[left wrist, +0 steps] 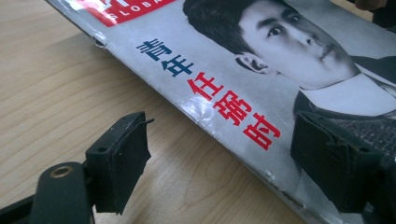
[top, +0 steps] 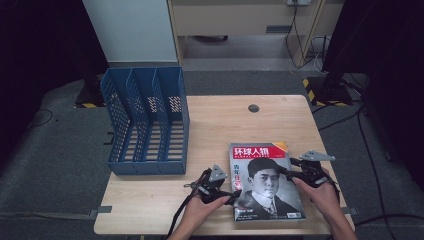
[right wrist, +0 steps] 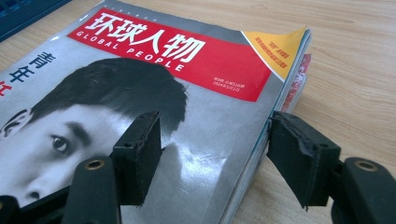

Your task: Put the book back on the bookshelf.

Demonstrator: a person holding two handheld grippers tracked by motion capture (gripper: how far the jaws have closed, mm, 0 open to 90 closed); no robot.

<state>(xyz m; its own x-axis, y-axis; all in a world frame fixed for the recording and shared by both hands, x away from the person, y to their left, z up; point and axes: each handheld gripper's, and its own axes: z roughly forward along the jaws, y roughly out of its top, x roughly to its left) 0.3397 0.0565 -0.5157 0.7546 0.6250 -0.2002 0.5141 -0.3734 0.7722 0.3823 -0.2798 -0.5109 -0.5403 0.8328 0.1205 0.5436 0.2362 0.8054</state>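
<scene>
1. The blue rack (top: 145,122) stands at the table's (top: 220,125) left rear. All three of its slots look empty to me, so nothing is filed yet.
2. My left gripper (top: 231,196) sits at the magazine's (top: 265,182) spine edge with its jaws spread. One jaw is over the wood and the other over the cover, and neither presses on it.
3. The magazine lies flat, face up, at the front right of the table, well apart from the rack.
4. My right gripper (top: 294,168) is at the magazine's page edge. Its jaws straddle that edge, half open, without pinching.
5. I judge the work barely begun. Gripping, lifting and slotting the magazine into the rack are all left.
</scene>
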